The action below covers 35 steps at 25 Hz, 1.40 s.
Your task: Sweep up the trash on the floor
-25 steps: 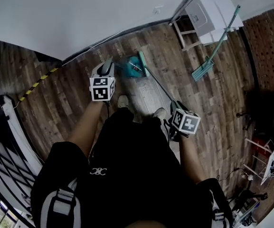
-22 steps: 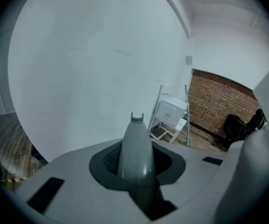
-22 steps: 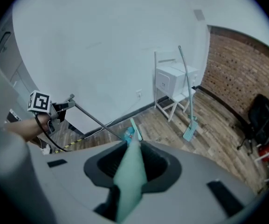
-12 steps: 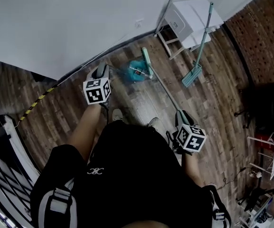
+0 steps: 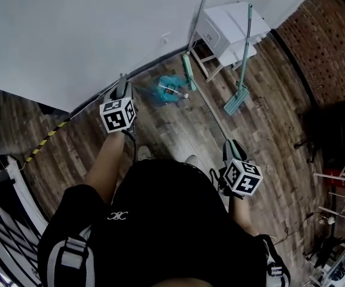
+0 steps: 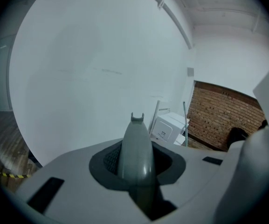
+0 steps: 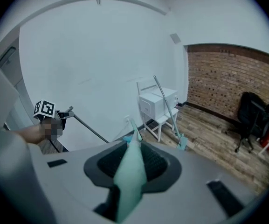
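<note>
A teal dustpan [image 5: 168, 90] with a bit of trash in it sits near the white wall. Its grey handle [image 6: 136, 148] stands between the jaws of my left gripper [image 5: 122, 94], which is shut on it. The broom's pale green head [image 5: 188, 72] lies just right of the dustpan. Its long handle [image 5: 211, 112] runs back to my right gripper [image 5: 232, 150], which is shut on the green shaft [image 7: 129, 171]. In the right gripper view the left gripper [image 7: 55, 118] shows at the left, with the dustpan's rod slanting down.
A white cabinet [image 5: 227, 24] stands by the wall, with a teal flat mop [image 5: 239, 85] leaning on it. A black chair [image 5: 333, 130] is at the right by the brick wall. Yellow-black tape [image 5: 45, 139] marks the floor at the left, above a metal railing [image 5: 5, 220].
The dustpan and the broom head have shifted along the floor toward the wall and the white cabinet. Both grippers keep hold of their handles.
</note>
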{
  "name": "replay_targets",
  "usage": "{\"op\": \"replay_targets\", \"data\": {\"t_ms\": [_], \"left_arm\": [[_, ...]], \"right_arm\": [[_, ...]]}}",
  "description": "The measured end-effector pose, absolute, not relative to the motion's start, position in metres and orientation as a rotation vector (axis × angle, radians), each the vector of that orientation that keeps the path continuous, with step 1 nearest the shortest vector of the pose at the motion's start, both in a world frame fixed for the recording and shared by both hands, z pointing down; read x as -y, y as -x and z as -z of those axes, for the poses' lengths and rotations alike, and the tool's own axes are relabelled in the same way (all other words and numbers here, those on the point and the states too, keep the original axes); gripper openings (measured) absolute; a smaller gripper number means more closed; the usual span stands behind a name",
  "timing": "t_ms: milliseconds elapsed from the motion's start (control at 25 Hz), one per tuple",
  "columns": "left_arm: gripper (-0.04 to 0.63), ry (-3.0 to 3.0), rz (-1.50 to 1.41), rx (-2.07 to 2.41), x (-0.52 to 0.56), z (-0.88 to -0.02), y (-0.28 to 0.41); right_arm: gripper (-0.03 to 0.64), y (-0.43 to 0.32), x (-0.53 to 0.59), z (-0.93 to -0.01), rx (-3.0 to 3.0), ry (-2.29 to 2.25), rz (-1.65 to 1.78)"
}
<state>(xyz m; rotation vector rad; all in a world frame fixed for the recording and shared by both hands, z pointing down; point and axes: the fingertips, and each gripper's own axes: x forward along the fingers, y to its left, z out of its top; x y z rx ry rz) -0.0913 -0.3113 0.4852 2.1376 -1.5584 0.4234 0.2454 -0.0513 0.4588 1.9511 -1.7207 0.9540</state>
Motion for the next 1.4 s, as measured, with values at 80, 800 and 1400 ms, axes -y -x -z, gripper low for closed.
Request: {"op": "replay_targets", "data": {"t_ms": [80,800,1400], "left_arm": [[0.086,-2.128,-0.422,1.568,0.312,-0.484,0.09],[0.086,-2.107,-0.444,1.59,0.304,-0.476,0.091],[0.086,-2.11,-0.485,1.588,0.3,-0.48,0.094]], "right_arm": [[0.101,-0.25,0.052,-0.458,1.724,-1.955,-0.956],[0.101,-0.255,0.056,-0.471,1.728,-1.938,-0.974],[0.101,-0.256,0.054,-0.482,1.711,-1.929,-1.053]]}}
